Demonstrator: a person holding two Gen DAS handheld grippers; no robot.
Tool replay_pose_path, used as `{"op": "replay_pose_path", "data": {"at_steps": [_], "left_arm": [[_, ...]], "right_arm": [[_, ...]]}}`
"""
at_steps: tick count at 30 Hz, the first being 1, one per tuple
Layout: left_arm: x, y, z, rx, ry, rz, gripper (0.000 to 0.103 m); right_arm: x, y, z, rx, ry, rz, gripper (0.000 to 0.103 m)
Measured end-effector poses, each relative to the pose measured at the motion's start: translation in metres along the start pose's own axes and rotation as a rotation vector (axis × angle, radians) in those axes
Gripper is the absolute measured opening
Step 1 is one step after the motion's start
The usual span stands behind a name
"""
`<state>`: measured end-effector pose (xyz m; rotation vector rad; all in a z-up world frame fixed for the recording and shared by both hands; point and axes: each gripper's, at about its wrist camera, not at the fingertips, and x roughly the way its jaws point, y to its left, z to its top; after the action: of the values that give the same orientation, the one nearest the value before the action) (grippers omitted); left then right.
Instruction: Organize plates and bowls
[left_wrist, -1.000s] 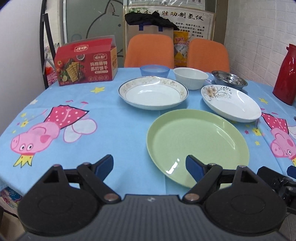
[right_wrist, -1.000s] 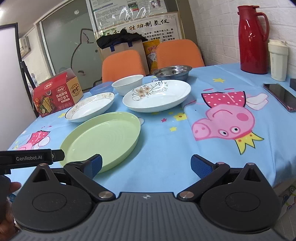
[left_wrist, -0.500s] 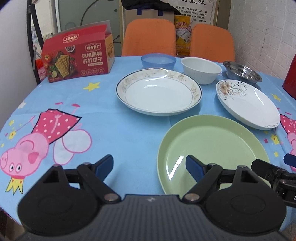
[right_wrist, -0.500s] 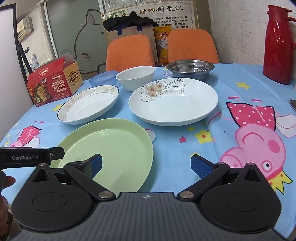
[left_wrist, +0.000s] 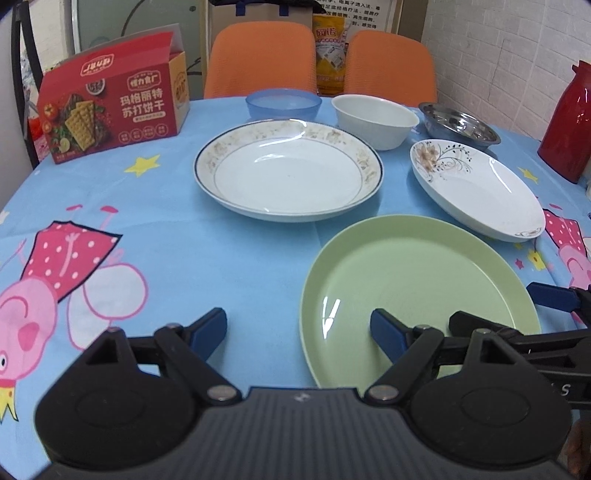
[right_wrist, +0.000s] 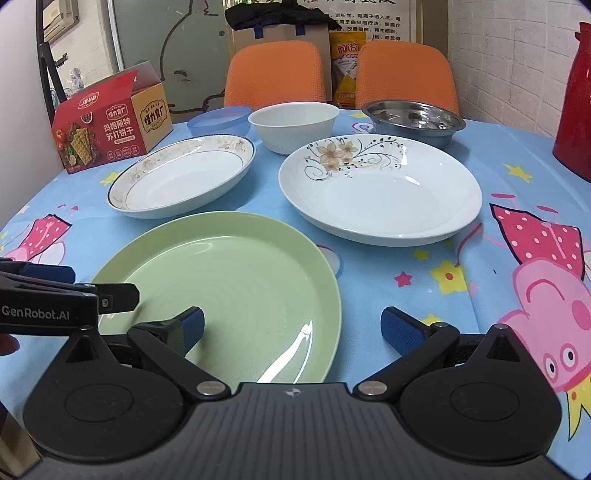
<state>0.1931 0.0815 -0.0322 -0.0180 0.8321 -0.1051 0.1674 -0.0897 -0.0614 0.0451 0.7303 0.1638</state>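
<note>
Judging by the table, nothing is stacked yet: the green plate (right_wrist: 221, 284), the rimmed plate (left_wrist: 288, 170) and the flower plate (right_wrist: 380, 188) lie apart, with the blue bowl (left_wrist: 282, 105), white bowl (right_wrist: 293, 125) and steel bowl (right_wrist: 413, 120) behind them. The left gripper (left_wrist: 297, 330) and right gripper (right_wrist: 291, 330) are both wide open and empty, over the green plate's near edge.

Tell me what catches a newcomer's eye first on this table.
The big green plate lies nearest, at the front of the bright blue cartoon-pig tablecloth. Behind it sit two white plates, the flowered plate on the right and the gold-rimmed plate on the left. A red cracker box stands at the far left.
</note>
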Motion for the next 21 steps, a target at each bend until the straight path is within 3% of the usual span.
{"op": "replay_pose_path", "data": {"at_steps": [6, 14, 15, 18, 21], "left_arm": [[0.002, -0.001, -0.005, 0.020, -0.015, -0.020, 0.083], [0.000, -0.006, -0.005, 0.044, -0.030, -0.003, 0.075], [-0.001, -0.008, -0.005, 0.050, -0.033, -0.003, 0.071], [-0.003, -0.013, -0.005, 0.037, -0.032, -0.050, 0.042], [-0.004, -0.017, -0.002, 0.018, -0.021, -0.032, 0.037]], "right_arm": [[-0.003, 0.000, -0.010, -0.056, -0.048, 0.009, 0.103], [-0.001, 0.007, -0.008, -0.073, -0.042, 0.024, 0.103], [-0.002, 0.008, -0.009, -0.076, -0.049, 0.028, 0.103], [-0.006, 0.013, -0.012, -0.088, -0.083, 0.042, 0.103], [-0.008, 0.014, -0.012, -0.062, -0.095, 0.022, 0.103]]}}
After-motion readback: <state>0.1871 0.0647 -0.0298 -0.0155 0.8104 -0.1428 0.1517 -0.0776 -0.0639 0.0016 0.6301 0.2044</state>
